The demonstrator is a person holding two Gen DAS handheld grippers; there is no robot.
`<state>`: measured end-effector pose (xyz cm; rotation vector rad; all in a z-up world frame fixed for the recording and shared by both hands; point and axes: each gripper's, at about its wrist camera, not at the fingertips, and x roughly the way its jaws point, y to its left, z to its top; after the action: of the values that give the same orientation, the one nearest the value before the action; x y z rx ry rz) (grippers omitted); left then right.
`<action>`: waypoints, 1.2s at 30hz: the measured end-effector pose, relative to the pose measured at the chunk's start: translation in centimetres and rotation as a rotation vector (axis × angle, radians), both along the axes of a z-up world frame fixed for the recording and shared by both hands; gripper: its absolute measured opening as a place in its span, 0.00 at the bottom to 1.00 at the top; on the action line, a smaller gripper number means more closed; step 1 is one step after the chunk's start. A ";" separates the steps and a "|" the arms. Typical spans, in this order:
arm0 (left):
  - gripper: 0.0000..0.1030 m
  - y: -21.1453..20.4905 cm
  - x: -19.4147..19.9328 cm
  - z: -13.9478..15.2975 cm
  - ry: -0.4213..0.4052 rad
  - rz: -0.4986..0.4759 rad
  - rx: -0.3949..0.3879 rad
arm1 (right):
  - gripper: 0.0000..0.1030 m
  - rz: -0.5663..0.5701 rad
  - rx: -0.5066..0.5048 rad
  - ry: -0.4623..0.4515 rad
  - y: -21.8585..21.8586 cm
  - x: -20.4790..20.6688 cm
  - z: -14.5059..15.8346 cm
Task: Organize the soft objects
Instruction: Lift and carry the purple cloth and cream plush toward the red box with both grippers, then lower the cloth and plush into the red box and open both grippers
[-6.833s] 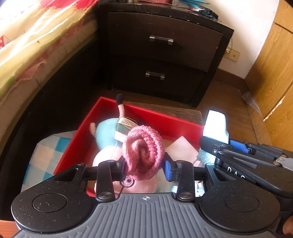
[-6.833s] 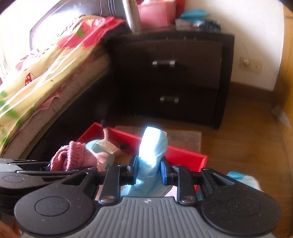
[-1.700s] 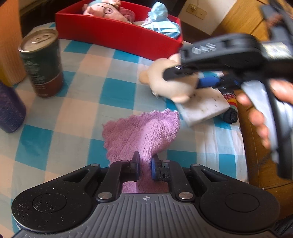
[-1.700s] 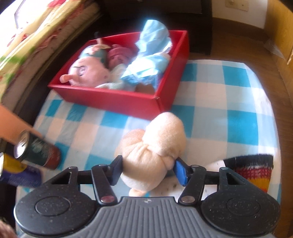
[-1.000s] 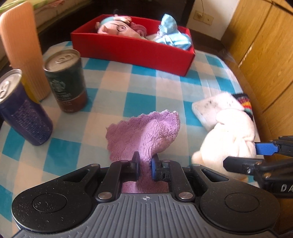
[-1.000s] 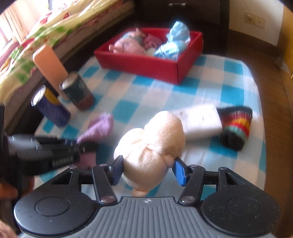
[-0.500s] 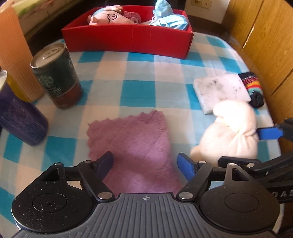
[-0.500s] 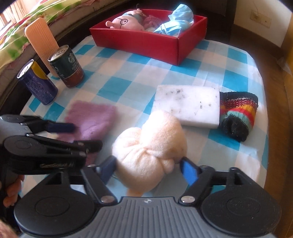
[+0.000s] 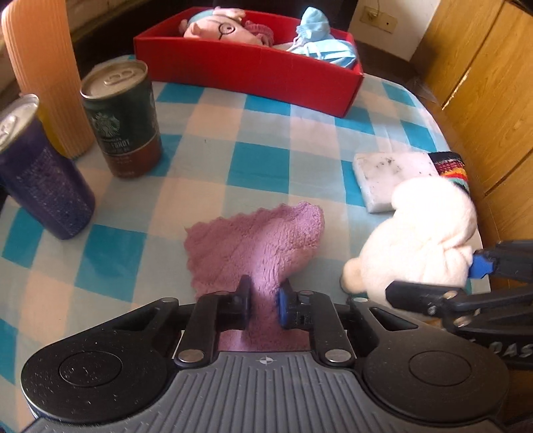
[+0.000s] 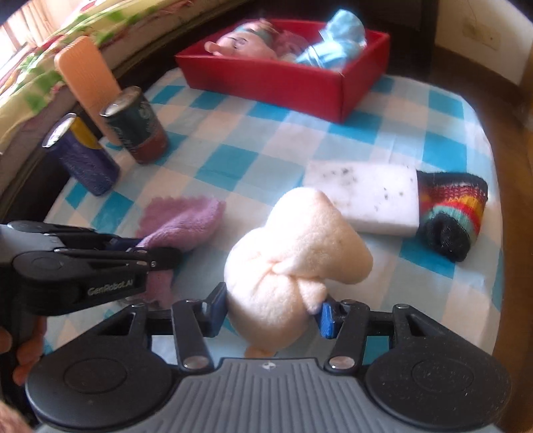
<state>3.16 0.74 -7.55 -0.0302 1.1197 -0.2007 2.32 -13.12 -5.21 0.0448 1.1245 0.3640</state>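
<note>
A dark green can [image 9: 122, 120] carries the round Starbucks siren logo; the smaller print beneath is too blurred to read. The side of the left gripper [image 10: 159, 248] reads "GenRobot.AI" in pale letters.

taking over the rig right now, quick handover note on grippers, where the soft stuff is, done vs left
Left gripper: jaws closing on the purple cloth, bunched between them.
Right gripper: jaws closing around the cream plush.
Red box at the far end of the checked table already holds a pink doll and blue fabric.
Left on the table: white sponge and striped sock.
Next, probably: carry cloth and plush to the box, then the other two.
</note>
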 end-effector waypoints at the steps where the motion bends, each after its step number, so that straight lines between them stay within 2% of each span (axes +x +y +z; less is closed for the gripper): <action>1: 0.13 0.0 -0.2 0.3 -0.005 -0.002 -0.003 | 0.29 -0.001 0.011 -0.009 -0.1 -0.2 0.4; 7: 0.13 -0.3 -0.6 3.7 -0.086 0.012 -0.027 | 0.29 -0.035 0.082 -0.060 -1.0 -0.6 3.2; 17: 0.13 -1.3 1.5 8.1 -0.179 0.010 0.010 | 0.29 -0.104 0.173 -0.185 -2.3 0.8 7.7; 24: 0.13 -2.1 4.0 10.2 -0.232 -0.004 0.035 | 0.29 -0.121 0.185 -0.244 -2.3 3.2 9.8; 36: 0.13 -3.0 10.0 12.6 -0.285 -0.004 0.081 | 0.29 -0.132 0.183 -0.306 -2.0 8.4 11.2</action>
<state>13.11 -2.25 5.04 0.0713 0.8427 -0.1572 10.74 -15.13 5.99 0.2169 0.7797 0.3423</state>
